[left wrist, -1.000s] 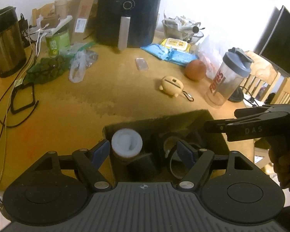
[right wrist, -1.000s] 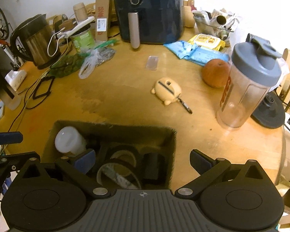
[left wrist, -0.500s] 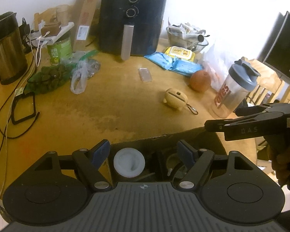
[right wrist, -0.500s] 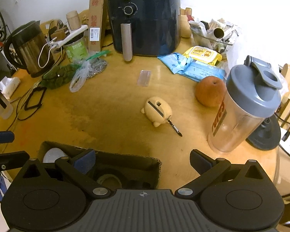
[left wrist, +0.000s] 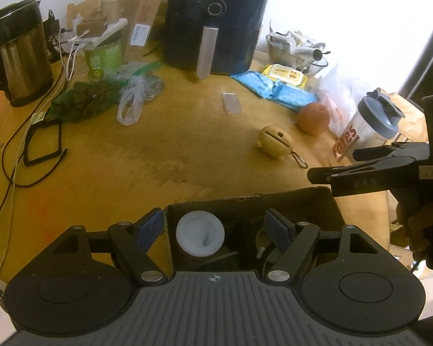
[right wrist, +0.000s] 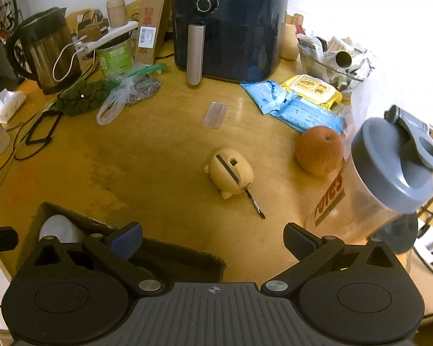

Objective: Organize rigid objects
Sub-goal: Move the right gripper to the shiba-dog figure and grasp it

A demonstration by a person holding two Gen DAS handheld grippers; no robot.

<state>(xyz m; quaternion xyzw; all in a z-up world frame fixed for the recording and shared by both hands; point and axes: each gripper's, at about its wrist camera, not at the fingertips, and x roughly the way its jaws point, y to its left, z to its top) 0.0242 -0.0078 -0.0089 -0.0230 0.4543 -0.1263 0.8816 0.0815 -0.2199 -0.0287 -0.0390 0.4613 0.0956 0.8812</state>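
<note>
A dark open box [left wrist: 245,201] stands at the near table edge and holds a white round container [left wrist: 200,235] and dark rolls. The box also shows in the right wrist view [right wrist: 176,249]. My left gripper [left wrist: 215,227] is open and empty, straddling the box's left wall above the white container. My right gripper [right wrist: 213,240] is open and empty over the table by the box's right end; it also shows in the left wrist view [left wrist: 369,164]. A tan pig-shaped case [right wrist: 231,173] with a clip lies on the wooden table [right wrist: 158,158]. A clear small case [right wrist: 215,114] lies farther back.
A shaker bottle [right wrist: 384,178] and an orange [right wrist: 319,150] stand right. A black air fryer [right wrist: 228,23], kettle [right wrist: 43,49], green can [right wrist: 114,57], plastic bags [right wrist: 124,92], blue wipe packs [right wrist: 291,103] and black cables [right wrist: 40,132] crowd the back and left.
Both grippers have pulled back and up from the box, so the box sits lower in both views. The jaws have stayed open and empty.
</note>
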